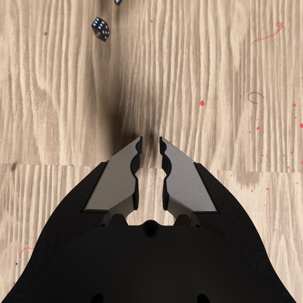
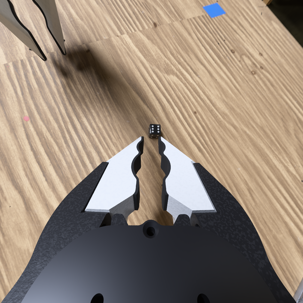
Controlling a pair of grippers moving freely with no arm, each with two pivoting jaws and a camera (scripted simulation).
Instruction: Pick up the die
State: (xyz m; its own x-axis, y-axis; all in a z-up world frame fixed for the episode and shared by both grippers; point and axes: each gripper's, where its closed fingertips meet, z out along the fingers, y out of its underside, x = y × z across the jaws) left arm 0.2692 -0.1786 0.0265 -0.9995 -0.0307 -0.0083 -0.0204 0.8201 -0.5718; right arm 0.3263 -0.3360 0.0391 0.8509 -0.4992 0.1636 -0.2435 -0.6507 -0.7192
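**Die on the wooden table, just ahead of the right gripper's tips**

Left wrist view: the left gripper (image 1: 151,139), with a black body and pale grey fingers edged by wavy black pads, points down at the light wooden table (image 1: 213,65). Its fingers stand apart with a narrow gap, and nothing lies between them. The small black die with white pips (image 1: 100,29) sits on the table well ahead and off to the left of the fingertips, one corner turned toward the camera. A dark shadow runs along the wood from the tips toward the die. Red paint specks (image 1: 202,103) dot the table on the right side. At the top edge a black tip of something else just enters the picture; what it is cannot be told.

Right wrist view: the right gripper (image 2: 151,139), same build with white fingers, has its fingers apart and empty. The die (image 2: 154,131) rests on the table just beyond the fingertips, close to the right one and in line with the gap. The left gripper (image 2: 53,54) shows in the upper left corner, tips near the table. A blue square patch (image 2: 214,10) lies far off at the top right, and a pink spot (image 2: 26,118) lies on the wood at the left.
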